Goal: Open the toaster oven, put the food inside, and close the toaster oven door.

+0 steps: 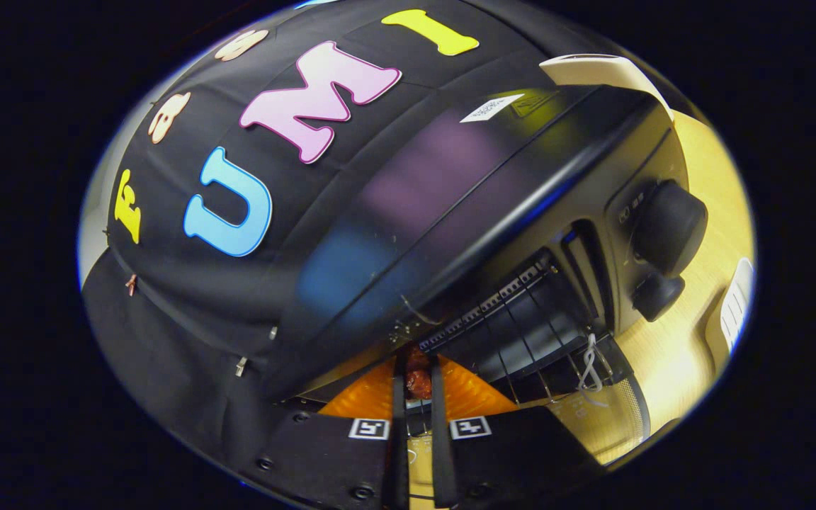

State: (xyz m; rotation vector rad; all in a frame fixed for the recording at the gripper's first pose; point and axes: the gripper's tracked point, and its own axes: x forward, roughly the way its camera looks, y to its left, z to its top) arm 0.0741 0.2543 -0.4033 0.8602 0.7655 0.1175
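The black toaster oven looms close ahead, seen at a tilt. Its door hangs open and the glass pane lies low beside my fingers. The wire rack shows inside the opening. My gripper is at the front of the opening, by the rack's edge. Its fingers stand close together and pinch a small reddish-brown piece of food near the tips. Two round knobs sit on the oven's control panel, to the right of the opening.
A white cord loop hangs at the rack's front edge by the door. The oven stands on a light wooden table. A white ribbed object lies beyond the knobs, and a pale object stands behind the oven.
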